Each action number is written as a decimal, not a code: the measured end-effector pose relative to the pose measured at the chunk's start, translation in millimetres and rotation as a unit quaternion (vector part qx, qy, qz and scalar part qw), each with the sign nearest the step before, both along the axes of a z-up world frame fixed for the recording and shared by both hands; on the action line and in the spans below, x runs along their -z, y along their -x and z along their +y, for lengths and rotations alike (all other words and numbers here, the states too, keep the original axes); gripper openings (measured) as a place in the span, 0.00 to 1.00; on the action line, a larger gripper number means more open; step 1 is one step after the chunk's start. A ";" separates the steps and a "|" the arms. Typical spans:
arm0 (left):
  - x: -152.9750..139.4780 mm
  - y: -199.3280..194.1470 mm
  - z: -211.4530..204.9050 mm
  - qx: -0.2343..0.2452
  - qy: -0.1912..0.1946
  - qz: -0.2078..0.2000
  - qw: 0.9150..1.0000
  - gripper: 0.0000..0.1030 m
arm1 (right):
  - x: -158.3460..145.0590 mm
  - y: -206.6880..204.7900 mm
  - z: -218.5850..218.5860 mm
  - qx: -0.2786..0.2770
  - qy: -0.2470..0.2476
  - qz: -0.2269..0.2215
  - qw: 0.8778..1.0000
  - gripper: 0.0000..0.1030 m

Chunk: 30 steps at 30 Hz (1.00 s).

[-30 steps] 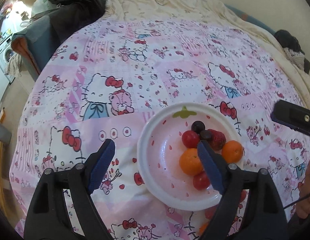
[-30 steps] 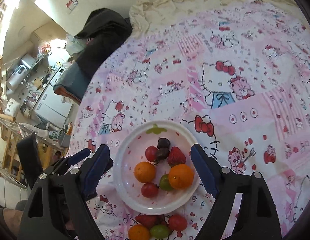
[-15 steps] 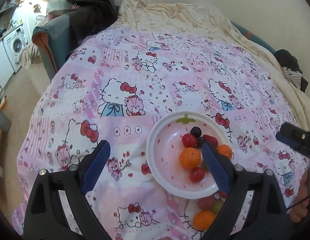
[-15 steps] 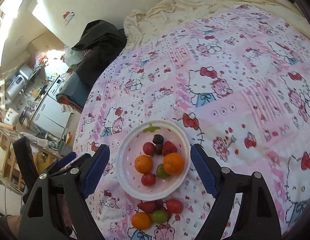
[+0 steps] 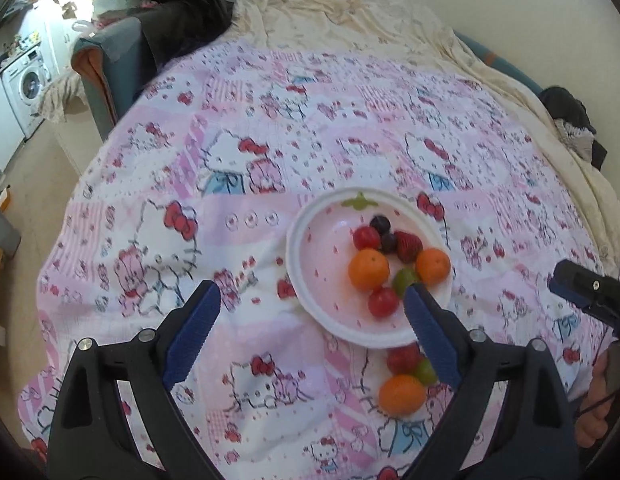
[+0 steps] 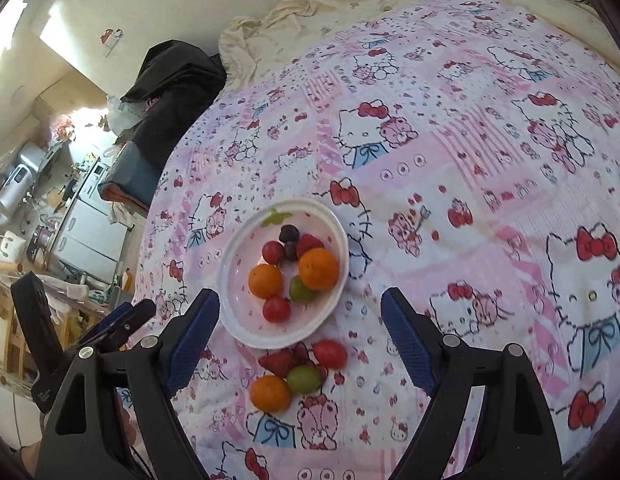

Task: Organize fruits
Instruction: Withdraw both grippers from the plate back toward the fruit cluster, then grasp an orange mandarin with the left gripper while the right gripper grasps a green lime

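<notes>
A white plate (image 5: pixel 310 276) (image 6: pixel 233 280) sits on a pink cartoon-print bedspread. It holds two oranges (image 5: pixel 368 269) (image 6: pixel 318 268), red tomatoes, a strawberry (image 5: pixel 408 245), dark grapes and a green fruit (image 6: pixel 301 289). Loose fruit lies on the cloth just in front of the plate: an orange (image 5: pixel 402 394) (image 6: pixel 269 393), a green fruit (image 6: pixel 303 378), a strawberry (image 6: pixel 278 361) and a red tomato (image 6: pixel 330 353). My left gripper (image 5: pixel 310 332) is open and empty, raised above the near side of the plate. My right gripper (image 6: pixel 299 338) is open and empty, raised above the loose fruit.
The bedspread (image 5: pixel 269 128) covers a bed with a cream sheet (image 5: pixel 350 20) at the far end. Dark clothes lie on a chair (image 5: pixel 169 12) at the far left. The bed's left edge drops to the floor, with a washing machine (image 5: pixel 27 84) beyond.
Both grippers have pulled back and up from the plate, so the plate looks smaller and the loose fruit in front of it has come into the left wrist view. Both stayed open.
</notes>
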State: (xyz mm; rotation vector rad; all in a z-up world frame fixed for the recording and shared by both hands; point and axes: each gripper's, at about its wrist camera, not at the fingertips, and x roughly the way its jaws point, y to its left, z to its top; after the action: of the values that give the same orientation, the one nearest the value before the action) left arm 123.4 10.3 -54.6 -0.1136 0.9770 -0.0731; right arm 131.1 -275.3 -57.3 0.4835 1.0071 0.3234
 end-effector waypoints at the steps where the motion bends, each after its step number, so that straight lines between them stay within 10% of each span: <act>1: 3.7 0.5 -2.2 0.005 0.001 0.009 1.000 0.89 | 0.9 1.8 -0.4 0.002 0.001 0.001 1.000 0.83; 11: 67.2 13.0 -62.3 0.124 0.021 0.148 0.981 0.88 | 18.8 7.2 -12.6 0.018 0.029 0.031 0.999 0.83; 22: 91.3 26.7 -100.2 0.195 -0.026 0.173 0.965 0.40 | 23.9 3.5 -14.3 0.019 0.030 0.043 0.998 0.83; 30: 67.2 30.1 -76.1 0.162 -0.019 0.167 0.972 0.38 | 54.3 1.1 25.1 -0.077 0.066 0.102 0.990 0.83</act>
State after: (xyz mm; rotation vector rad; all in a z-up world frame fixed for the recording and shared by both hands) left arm 93.4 -65.8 -121.8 0.0728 1.3278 -0.3431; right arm 130.0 -250.1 -111.6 0.3234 1.2607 0.3469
